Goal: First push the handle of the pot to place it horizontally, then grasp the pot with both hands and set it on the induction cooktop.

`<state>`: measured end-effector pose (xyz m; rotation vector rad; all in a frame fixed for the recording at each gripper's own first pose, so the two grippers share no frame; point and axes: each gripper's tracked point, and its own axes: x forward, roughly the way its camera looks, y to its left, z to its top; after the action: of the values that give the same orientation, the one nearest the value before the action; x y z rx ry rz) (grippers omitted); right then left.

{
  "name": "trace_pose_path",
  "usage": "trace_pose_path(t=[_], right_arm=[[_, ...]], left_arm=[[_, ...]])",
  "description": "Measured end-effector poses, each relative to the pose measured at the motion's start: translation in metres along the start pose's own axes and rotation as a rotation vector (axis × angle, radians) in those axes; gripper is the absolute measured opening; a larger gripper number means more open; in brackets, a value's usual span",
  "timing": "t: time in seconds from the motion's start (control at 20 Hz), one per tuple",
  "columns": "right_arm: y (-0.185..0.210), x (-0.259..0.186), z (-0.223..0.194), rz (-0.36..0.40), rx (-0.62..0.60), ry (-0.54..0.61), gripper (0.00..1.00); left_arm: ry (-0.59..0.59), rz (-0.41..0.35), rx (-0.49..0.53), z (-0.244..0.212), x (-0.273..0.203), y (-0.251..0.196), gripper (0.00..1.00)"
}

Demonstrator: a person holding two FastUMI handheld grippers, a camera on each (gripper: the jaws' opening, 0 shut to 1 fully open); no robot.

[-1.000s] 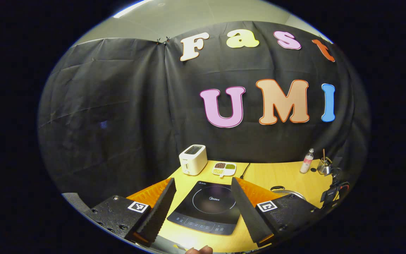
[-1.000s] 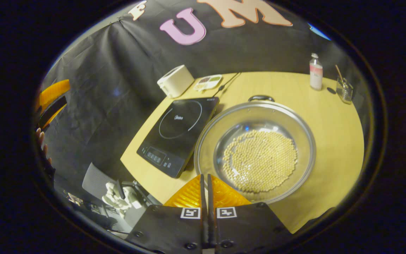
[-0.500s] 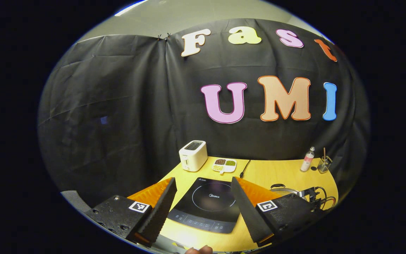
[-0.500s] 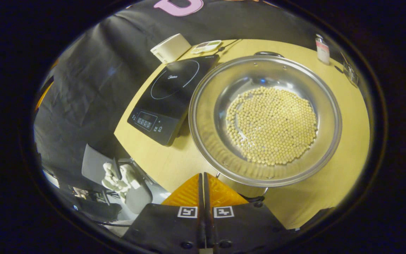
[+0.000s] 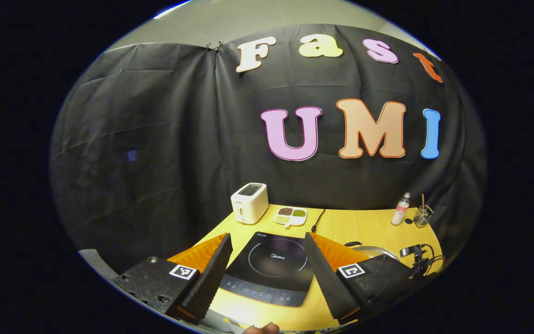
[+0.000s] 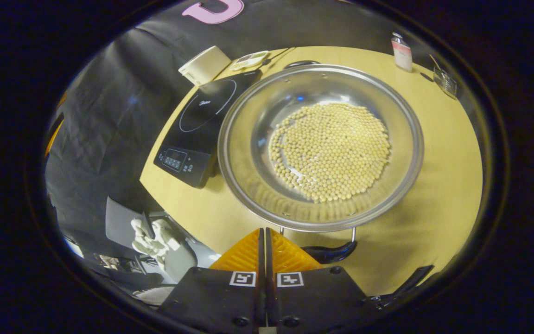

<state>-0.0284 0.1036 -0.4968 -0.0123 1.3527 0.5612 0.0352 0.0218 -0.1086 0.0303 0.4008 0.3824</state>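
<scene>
R gripper point(image 6: 265, 241), bottom centre of the right gripper view: fingers pressed together w/ nothing between them, tips just beside the pot's near handle point(image 6: 329, 253), which lies below the rim at lower centre; can't tell if they touch it. The pot point(image 6: 248, 185), a wide steel pan w/ a layer of pale round beans point(image 6: 329, 150) in the bottom, takes up the centre of that view and sits on the wooden table point(image 6: 438, 153); its far handle point(image 6: 301, 63) peeks over the rim at top centre. The induction cooktop point(image 6: 193, 130) is just left of the pot, bare, apparently touching or nearly so at the pot's left edge. L gripper point(image 5: 267, 264), bottom of the left gripper view: fingers spread wide, holding nothing, above the table's near edge w/ the cooktop point(image 5: 271, 269) seen between them. Behind the right finger, a sliver of pot rim point(image 5: 378, 250). Farther back: toaster point(image 5: 249, 202) and a divided dish point(image 5: 290, 215) centre, bottle point(image 5: 401, 209) and a glass jar point(image 5: 422, 216) at right.
</scene>
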Motion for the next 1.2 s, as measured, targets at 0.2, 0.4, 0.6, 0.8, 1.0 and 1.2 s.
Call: trace_pose_path(t=[0.2, 0.4, 0.6, 0.8, 1.0, 1.2], right_arm=[[-0.033, -0.002, -0.003, -0.058, 0.027, -0.001, 0.02], [-0.064, -0.008, 0.002, -0.097, 0.076, -0.012, 0.00], [-0.089, -0.009, 0.007, -0.131, 0.107, -0.022, 0.02], [-0.115, -0.012, 0.015, -0.161, 0.133, -0.036, 0.03], [-0.138, -0.013, 0.025, -0.174, 0.165, -0.059, 0.00], [-0.157, -0.012, 0.039, -0.195, 0.170, -0.087, 0.03]], left_arm=[[-0.006, -0.001, 0.004, -0.001, 0.000, 0.000, 0.95], [-0.006, 0.000, 0.000, -0.001, -0.001, 0.001, 0.95], [-0.009, 0.002, 0.004, 0.000, 0.000, 0.000, 0.95], [-0.016, 0.002, 0.012, 0.002, -0.001, -0.002, 0.95], [-0.019, 0.000, 0.018, 0.004, 0.001, -0.008, 0.95], [-0.022, -0.002, 0.029, 0.008, 0.004, -0.014, 0.95]])
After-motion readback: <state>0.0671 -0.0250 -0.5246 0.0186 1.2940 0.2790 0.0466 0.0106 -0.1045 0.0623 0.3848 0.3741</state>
